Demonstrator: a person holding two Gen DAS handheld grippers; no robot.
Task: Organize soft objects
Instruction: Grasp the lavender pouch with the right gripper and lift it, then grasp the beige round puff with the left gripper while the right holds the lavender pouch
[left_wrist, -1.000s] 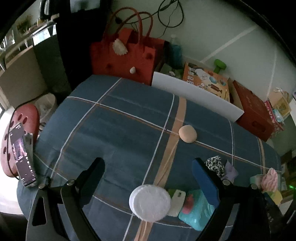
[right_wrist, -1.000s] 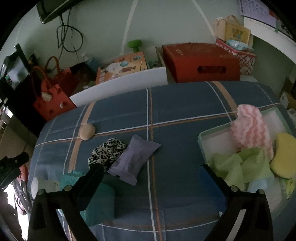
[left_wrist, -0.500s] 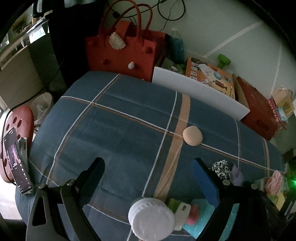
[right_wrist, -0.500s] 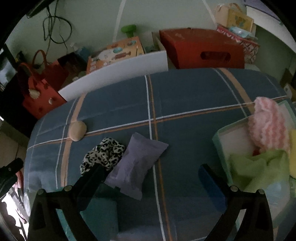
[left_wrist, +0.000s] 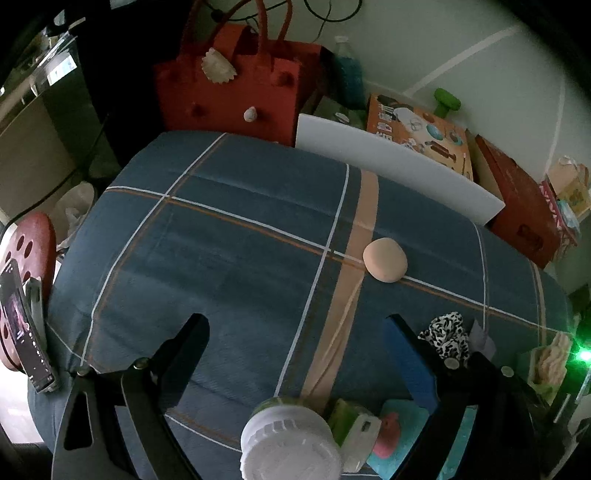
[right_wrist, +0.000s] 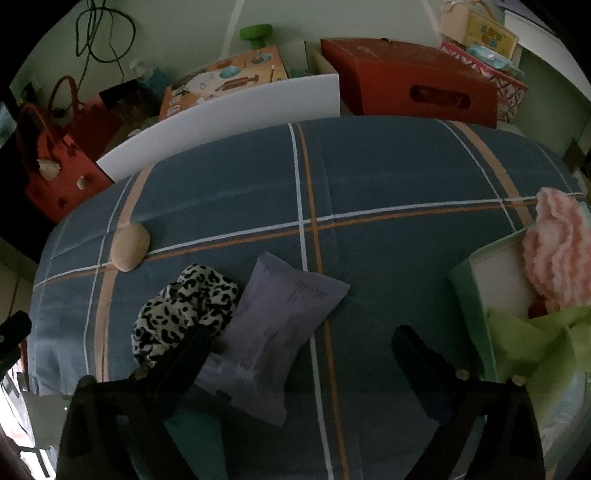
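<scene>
Soft things lay scattered on the blue checked tablecloth (right_wrist: 388, 177). Nearest the right gripper (right_wrist: 299, 350), whose jaws had just been narrowing a little yet stood wide with nothing pressed between them, a pale purple packet (right_wrist: 280, 325) lay partly between the fingers, touching a leopard-print scrunchie (right_wrist: 181, 306) on its left. To the right, a pale green tray (right_wrist: 469, 295) held a fluffy pink cloth (right_wrist: 557, 251) and a crumpled lime-green cloth (right_wrist: 535, 343).

The left gripper (left_wrist: 295, 350) hung with jaws wide and empty above a white ribbed lid (left_wrist: 291, 443) at the table's near edge; a teal pouch (left_wrist: 391, 439) lay beside it. Farther out, a smooth beige round sponge (left_wrist: 385, 264) sat alone on the tan stripe.

Beyond the table stood a white board (left_wrist: 391, 166), a red felt bag (left_wrist: 236, 92) and a red box (right_wrist: 413, 81).
</scene>
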